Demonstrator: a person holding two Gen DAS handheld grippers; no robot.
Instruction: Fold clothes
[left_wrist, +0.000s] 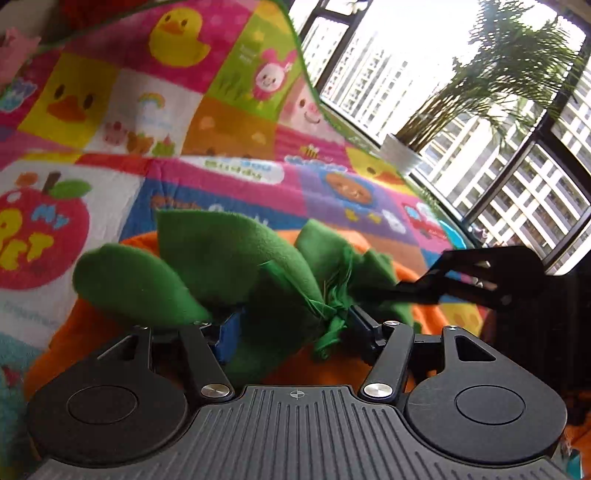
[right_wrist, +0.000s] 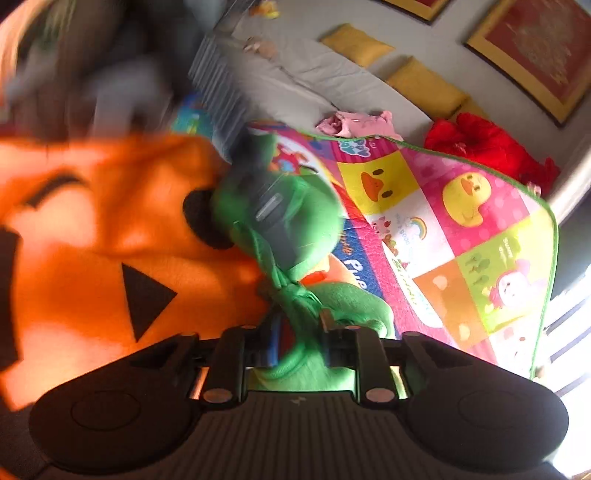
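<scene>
Orange pumpkin costume (right_wrist: 96, 236) w/ black face cutouts lies on the cartoon play mat (left_wrist: 229, 110); its green leaf collar (left_wrist: 207, 266) is bunched at the end nearest both cams. Long axis can't tell. Left tongs (left_wrist: 291, 328) part open, green felt between the pads. Right tongs (right_wrist: 299, 332) narrow gap, collar between; grip unclear, blurred. Mat text: "My PET" on apple.

L gripper, black two-finger tool w/ blue pads (left_wrist: 291, 325), points down at a slant, jaws part-open w/ green fleece bunched between them; whether the pads press it can't be told. R gripper, same black build (right_wrist: 299, 332), also tilted down, jaws narrowly apart around green fabric, view blurred. R's fingers (left_wrist: 424, 288) reach in from the right in L's view.
</scene>
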